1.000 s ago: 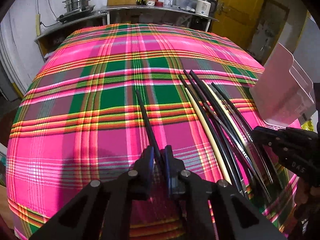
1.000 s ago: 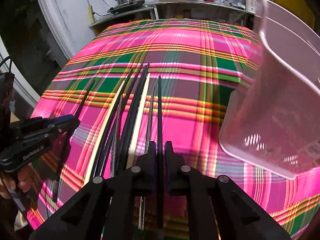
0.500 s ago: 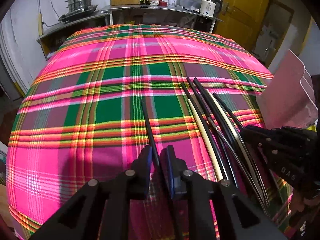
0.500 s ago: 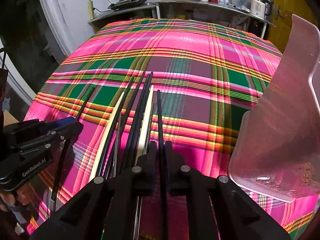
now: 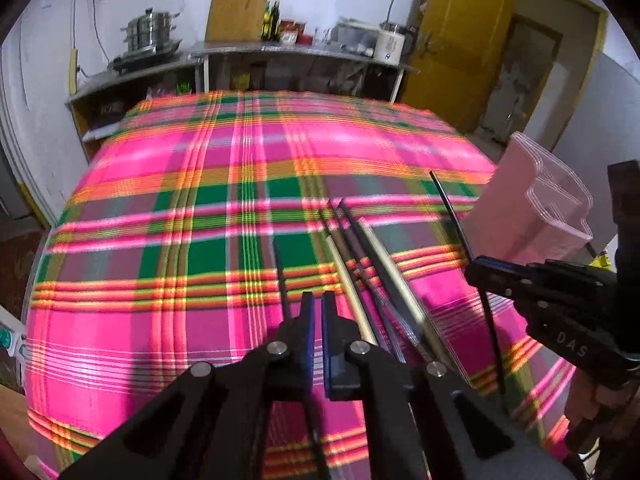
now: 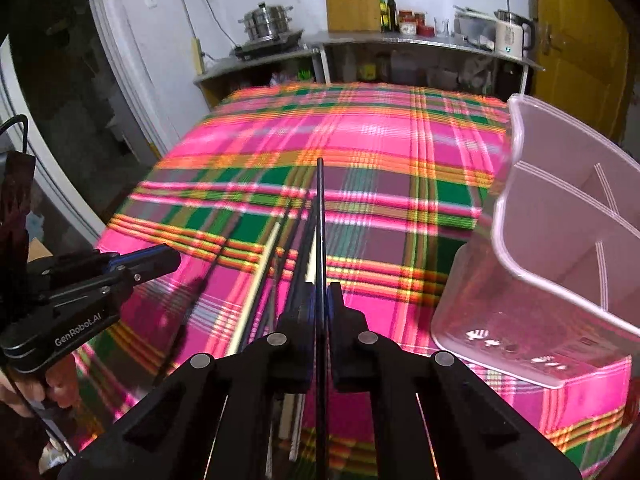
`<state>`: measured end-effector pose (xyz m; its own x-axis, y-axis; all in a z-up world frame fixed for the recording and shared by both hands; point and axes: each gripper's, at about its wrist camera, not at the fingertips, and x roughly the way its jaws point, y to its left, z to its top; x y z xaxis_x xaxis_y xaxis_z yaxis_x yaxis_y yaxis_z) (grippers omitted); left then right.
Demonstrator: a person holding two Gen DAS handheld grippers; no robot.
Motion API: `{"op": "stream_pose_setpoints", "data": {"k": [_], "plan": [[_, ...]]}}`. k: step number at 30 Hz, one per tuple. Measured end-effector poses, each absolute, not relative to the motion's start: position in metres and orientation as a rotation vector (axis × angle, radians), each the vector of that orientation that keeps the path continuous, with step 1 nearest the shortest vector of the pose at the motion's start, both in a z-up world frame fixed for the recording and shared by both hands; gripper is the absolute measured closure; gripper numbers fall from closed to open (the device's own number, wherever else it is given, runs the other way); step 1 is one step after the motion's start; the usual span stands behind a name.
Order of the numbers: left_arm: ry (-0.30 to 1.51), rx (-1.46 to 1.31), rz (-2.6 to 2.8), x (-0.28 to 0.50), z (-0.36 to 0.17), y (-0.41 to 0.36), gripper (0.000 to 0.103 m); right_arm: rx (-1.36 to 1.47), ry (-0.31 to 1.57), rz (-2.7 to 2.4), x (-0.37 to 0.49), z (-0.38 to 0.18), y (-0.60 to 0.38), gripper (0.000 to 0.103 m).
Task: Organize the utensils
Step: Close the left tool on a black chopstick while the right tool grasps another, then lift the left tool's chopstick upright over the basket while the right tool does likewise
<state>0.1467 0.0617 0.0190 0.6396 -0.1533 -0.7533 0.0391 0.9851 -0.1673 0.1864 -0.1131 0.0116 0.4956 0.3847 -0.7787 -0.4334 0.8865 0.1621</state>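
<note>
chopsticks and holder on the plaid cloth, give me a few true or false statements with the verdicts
1. The right claw is shut on a black chopstick. True.
2. The clear plastic holder already has chopsticks standing in it. False: its compartments look empty.
3. A row of black and cream chopsticks lies on the plaid cloth. True.
4. The left claw is wide open with nothing between its pads. False: it is shut on a black chopstick.
5. The holder stands between the two claws. False: it stands on the right claw's outer side, at the right of both views.
</note>
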Motion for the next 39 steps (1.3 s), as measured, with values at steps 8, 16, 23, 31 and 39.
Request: {"op": "stream_pose_setpoints", "data": {"k": [8,16,23,31,39], "plan": [[0.766,-0.162,-0.156,0.117,0.072,0.058,0.100,-0.006,0.832,0.505,0.161,0.053,-0.131,0.097],[0.810,-0.117,-0.106,0.123,0.054,0.061,0.095,0.012,0.811,0.493,0.151,0.059,-0.138,0.097],[0.987,-0.155,-0.045,0.157,-0.014,0.072,0.069,0.008,0.815,0.497,0.153,0.056,-0.139,0.097],[1.026,-0.118,-0.017,0.191,-0.040,0.063,0.071,0.008,0.818,0.501,0.157,0.056,-0.137,0.097],[1.022,-0.083,-0.009,0.200,-0.033,0.061,0.097,0.020,0.806,0.496,0.155,0.059,-0.142,0.097]]}}
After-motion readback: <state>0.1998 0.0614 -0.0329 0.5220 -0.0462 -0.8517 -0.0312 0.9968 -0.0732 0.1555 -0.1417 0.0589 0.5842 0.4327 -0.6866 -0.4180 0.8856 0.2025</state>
